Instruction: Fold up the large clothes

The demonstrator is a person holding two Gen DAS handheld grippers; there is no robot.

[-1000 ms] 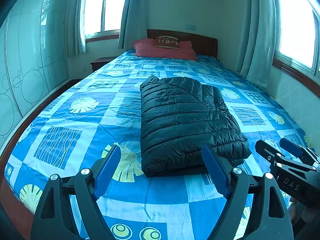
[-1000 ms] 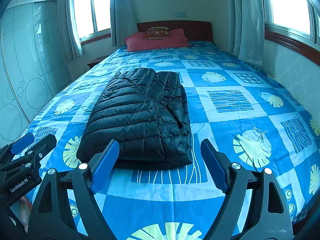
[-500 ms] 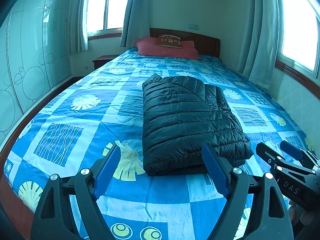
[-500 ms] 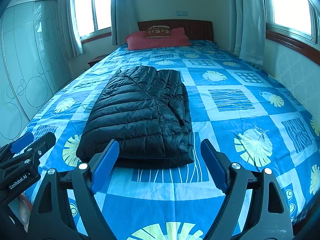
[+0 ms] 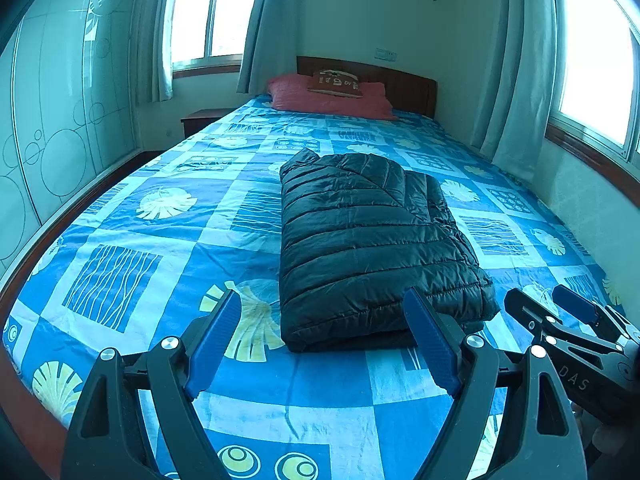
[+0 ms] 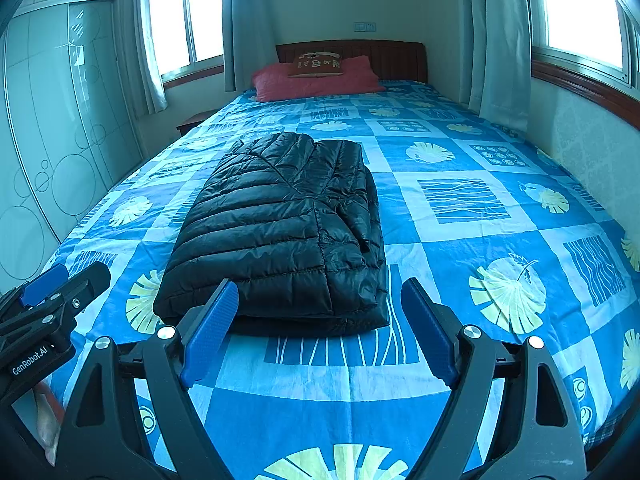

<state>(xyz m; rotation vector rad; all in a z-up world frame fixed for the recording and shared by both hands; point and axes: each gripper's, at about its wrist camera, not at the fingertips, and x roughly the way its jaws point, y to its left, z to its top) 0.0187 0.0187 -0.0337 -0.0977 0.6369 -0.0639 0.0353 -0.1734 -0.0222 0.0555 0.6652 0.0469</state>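
Above bed (image 5: 120, 240): L tongs (image 5: 324, 336) & R tongs (image 6: 316, 328) wide, empty; jacket (image 5: 368, 240) untouched.

Two printed marks on the gripper bodies can be read; the cushion's lettering cannot.

At the lower left of the right wrist view, the black body of the left gripper (image 6: 60, 286) carries "GenRobot.AI" in small white letters, running slantwise along its side. At the lower right of the left wrist view, the black body of the right gripper (image 5: 560, 308) shows the pale letters "DAS", cut off by the frame edge, so it may be part of a longer word. The small brown cushion (image 5: 335, 83) on the red pillow (image 5: 328, 100), upper middle of both views, bears light markings too blurred to read.
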